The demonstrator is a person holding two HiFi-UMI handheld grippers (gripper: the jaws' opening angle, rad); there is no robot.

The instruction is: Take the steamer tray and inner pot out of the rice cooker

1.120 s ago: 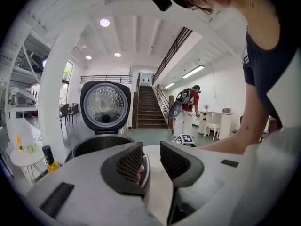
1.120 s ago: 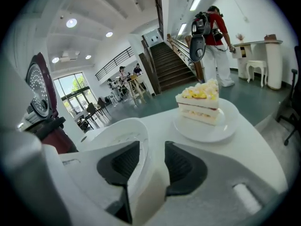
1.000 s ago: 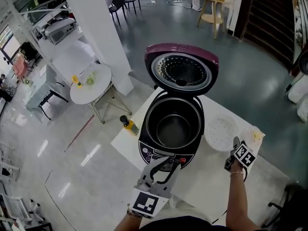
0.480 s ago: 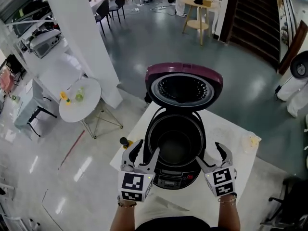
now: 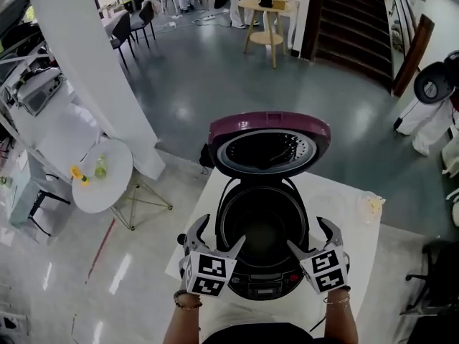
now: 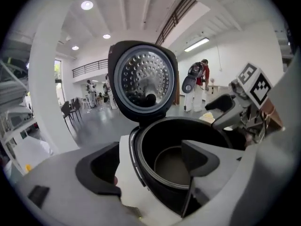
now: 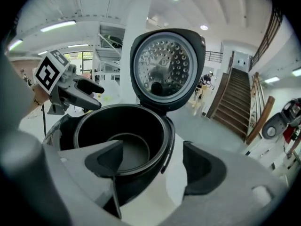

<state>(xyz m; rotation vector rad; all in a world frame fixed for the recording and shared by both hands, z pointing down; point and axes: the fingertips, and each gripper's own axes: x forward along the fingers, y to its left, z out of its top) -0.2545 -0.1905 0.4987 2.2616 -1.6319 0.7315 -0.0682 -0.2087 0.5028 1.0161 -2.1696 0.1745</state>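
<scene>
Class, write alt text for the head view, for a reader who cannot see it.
Seen from above, an open rice cooker with a raised purple lid and a dark inner pot stands on a white table. The left gripper and right gripper, jaws opening, each straddle its rim without gripping.

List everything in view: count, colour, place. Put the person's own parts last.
rice cooker: one, black, centre of the white table.
lid: one, purple outside, silver inside, raised behind the cooker.
inner pot: one, dark, inside the cooker.
white table: one, under the cooker.
pale item: one, yellowish, table's right edge.
round table: one, white, floor at left, carrying two bottles.
wooden table: one, tan, far background.
left gripper: one, grey, jaws opening astride the cooker's left rim, gripping nothing.
right gripper: one, grey, jaws opening astride the right rim, gripping nothing.
</scene>
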